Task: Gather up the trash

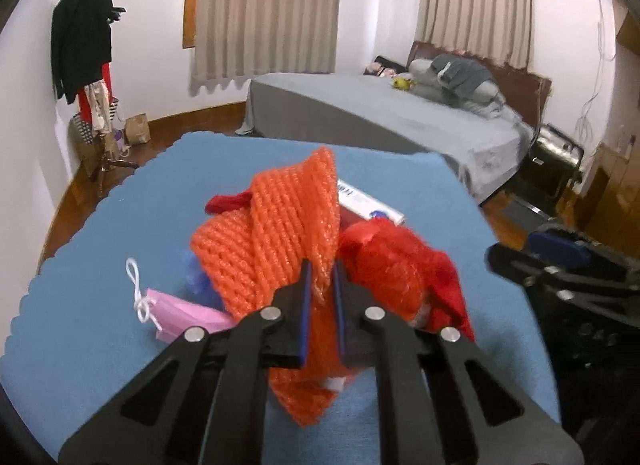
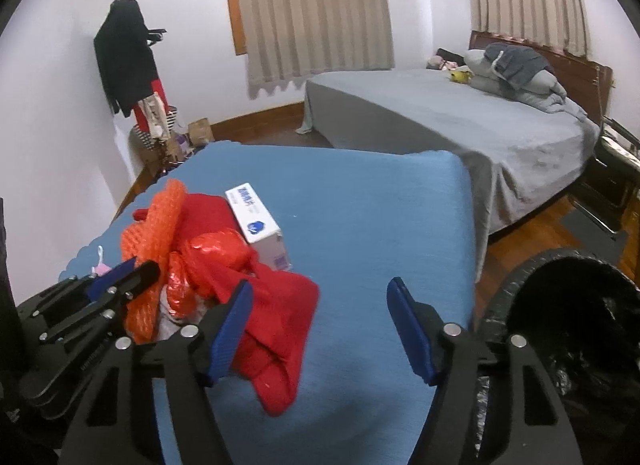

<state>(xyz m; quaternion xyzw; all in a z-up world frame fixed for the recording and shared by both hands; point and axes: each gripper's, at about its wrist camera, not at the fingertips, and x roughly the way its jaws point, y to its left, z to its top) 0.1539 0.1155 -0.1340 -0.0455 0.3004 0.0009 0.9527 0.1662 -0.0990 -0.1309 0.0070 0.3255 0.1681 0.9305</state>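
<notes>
My left gripper (image 1: 322,277) is shut on an orange foam net (image 1: 276,241), lifted a little above the blue table cloth (image 1: 120,225). The net also shows in the right wrist view (image 2: 148,233), with the left gripper (image 2: 132,269) on it. Beside it lie a red plastic bag (image 1: 396,265), a red cloth (image 2: 280,325), a white carton (image 2: 256,221) and a pink mask (image 1: 180,313). My right gripper (image 2: 320,297) is open and empty above the cloth, its left finger over the red cloth. A bin with a black bag (image 2: 568,329) stands at the table's right.
A grey bed (image 1: 380,113) stands behind the table. A coat rack (image 1: 88,45) with clothes is in the left corner, with bags on the wood floor below. A dark trolley (image 1: 552,161) stands beside the bed at right.
</notes>
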